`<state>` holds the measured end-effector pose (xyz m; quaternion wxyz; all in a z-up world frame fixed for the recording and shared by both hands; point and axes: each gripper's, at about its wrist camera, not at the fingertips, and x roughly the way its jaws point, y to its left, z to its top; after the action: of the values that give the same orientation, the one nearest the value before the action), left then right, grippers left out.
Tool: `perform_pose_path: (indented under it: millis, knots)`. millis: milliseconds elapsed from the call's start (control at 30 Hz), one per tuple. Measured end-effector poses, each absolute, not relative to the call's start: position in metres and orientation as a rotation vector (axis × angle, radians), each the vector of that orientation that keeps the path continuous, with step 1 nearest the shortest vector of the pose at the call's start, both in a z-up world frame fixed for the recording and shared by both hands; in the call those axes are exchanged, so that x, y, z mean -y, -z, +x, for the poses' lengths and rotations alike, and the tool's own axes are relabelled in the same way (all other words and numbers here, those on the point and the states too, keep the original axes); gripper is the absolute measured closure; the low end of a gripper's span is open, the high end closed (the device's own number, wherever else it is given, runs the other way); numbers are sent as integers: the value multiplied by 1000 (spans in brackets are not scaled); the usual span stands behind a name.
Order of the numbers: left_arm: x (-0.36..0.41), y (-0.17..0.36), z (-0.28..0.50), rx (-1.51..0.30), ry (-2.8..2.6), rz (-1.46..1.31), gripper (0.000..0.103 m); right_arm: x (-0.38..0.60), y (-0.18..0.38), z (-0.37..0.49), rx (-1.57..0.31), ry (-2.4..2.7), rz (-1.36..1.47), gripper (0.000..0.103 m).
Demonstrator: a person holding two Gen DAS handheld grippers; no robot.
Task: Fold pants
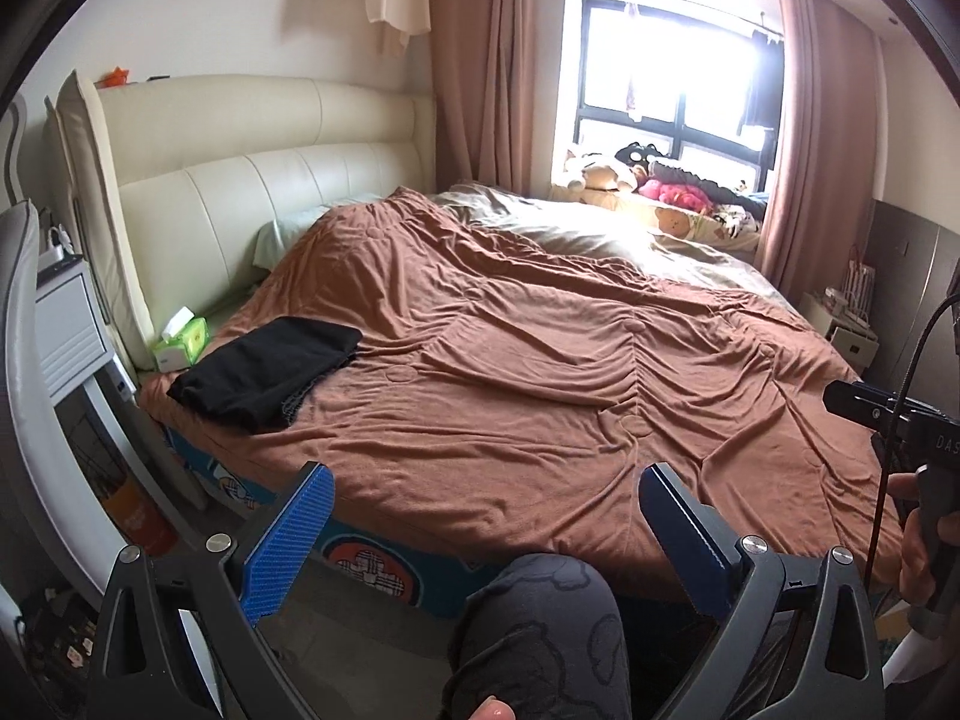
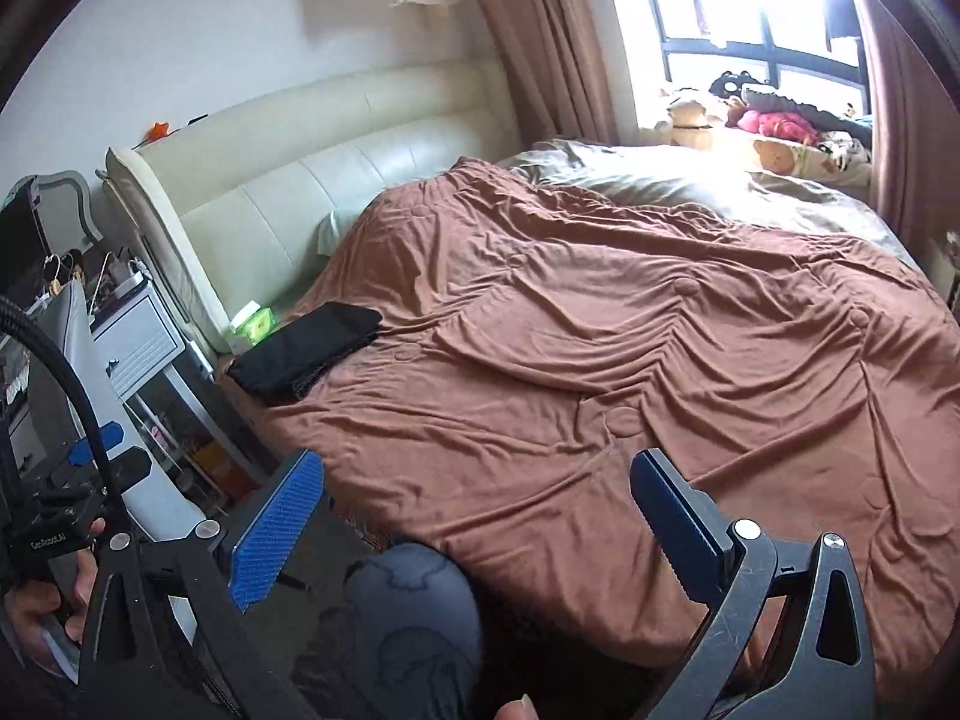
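My left gripper (image 1: 486, 531) spread wide, nothing between fingers; right gripper (image 2: 477, 516) same, wide and empty. Both held off near edge of bed, my knee (image 1: 540, 630) below them. Black pants (image 1: 270, 375) lie folded at left side of brown quilt (image 1: 540, 360), well apart from both tools, just beside green tissue pack (image 1: 180, 345) near cream headboard (image 1: 252, 180). Plush toys (image 1: 600, 174) on windowsill, washed out by glare. Nightstand (image 2: 141, 342) cut off at left; its clutter hard to make out

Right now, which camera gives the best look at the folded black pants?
The left wrist view: the black pants appear larger there, near the tissue pack. In the right wrist view the pants look smaller and sit farther left.
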<state>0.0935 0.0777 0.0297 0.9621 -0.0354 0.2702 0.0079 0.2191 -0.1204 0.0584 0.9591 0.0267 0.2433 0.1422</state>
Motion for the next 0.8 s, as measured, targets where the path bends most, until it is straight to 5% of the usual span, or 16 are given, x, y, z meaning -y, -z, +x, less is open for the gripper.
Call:
perform_pose_path:
  millis: [800]
  knots:
    - [-55, -7, 1, -492, -3, -56, 0, 139, -22, 79, -437, -229, 0, 0]
